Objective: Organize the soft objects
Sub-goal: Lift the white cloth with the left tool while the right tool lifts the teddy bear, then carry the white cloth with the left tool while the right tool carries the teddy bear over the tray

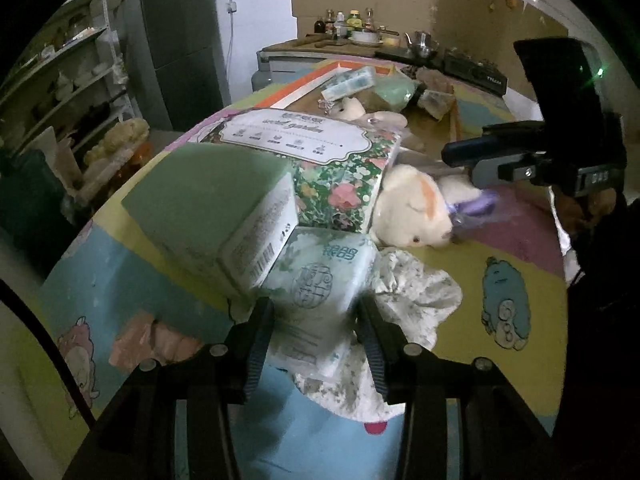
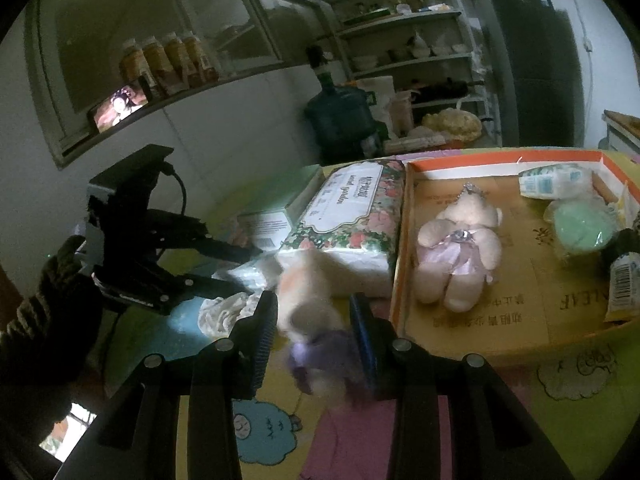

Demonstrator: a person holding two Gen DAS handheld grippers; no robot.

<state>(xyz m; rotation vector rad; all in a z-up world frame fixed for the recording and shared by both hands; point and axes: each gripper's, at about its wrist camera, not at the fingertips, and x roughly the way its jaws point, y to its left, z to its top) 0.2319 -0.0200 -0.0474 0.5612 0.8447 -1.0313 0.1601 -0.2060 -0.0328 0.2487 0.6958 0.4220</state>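
My left gripper (image 1: 316,308) points down at a pale green tissue pack (image 1: 316,292). The pack lies between the spread fingers, which do not visibly squeeze it. It rests partly on a crumpled floral cloth (image 1: 412,292) and under a corner of a green box (image 1: 208,200). My right gripper (image 2: 312,300) is shut on a cream plush bear (image 2: 308,312) in a purple dress, blurred, just off the mat. The left wrist view shows that bear (image 1: 412,208) lying beside a long floral tissue pack (image 1: 320,148).
To the right, a shallow cardboard tray (image 2: 500,332) holds a second plush bear (image 2: 460,248), a small tissue pack (image 2: 556,180), a green round bundle (image 2: 580,224) and a bottle (image 2: 624,272). The table is covered by a colourful cartoon mat (image 1: 512,240).
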